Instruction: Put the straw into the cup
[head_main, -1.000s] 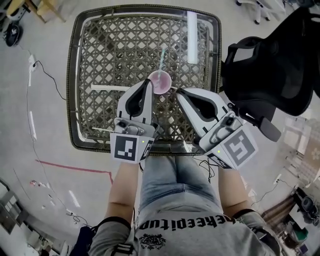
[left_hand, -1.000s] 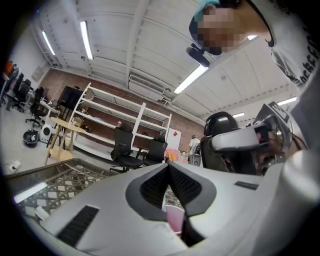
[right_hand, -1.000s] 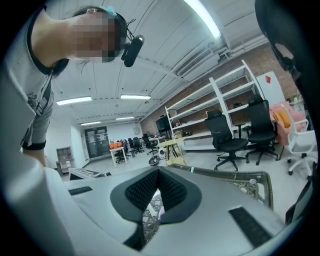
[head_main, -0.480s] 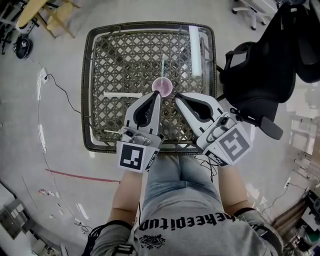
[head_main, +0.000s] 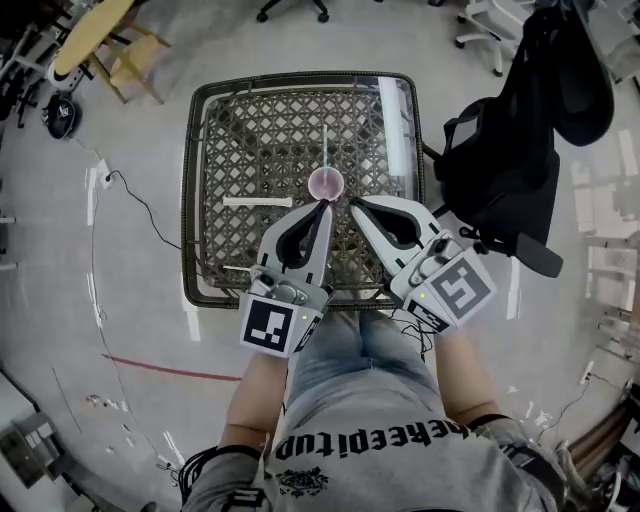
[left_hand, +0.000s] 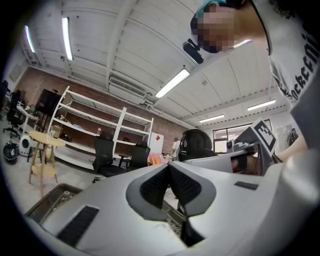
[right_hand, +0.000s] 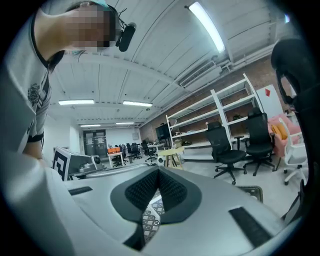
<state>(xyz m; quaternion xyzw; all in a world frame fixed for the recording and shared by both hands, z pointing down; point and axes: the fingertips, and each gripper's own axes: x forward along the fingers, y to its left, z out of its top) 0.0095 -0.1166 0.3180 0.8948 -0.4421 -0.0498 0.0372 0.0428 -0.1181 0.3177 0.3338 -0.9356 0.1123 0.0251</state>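
Note:
A pink cup (head_main: 327, 184) stands near the middle of the wicker, glass-topped table (head_main: 215, 150), with a pale straw (head_main: 324, 147) rising from it toward the far side. My left gripper (head_main: 323, 205) is shut and empty, its tips just short of the cup's near side. To the right of the cup, my right gripper (head_main: 353, 204) is also shut on nothing. In both gripper views the jaws meet at their tips, and the cameras tilt up toward the ceiling and shelving.
A black office chair (head_main: 520, 150) with a bag on it stands right of the table. A cable (head_main: 140, 205) runs across the floor at the left, near a wooden stool (head_main: 115, 45). Red tape (head_main: 170, 368) marks the floor.
The head camera has risen, so the table and cup look smaller and farther. Both grippers have lifted with it and stay shut, close to the cup.

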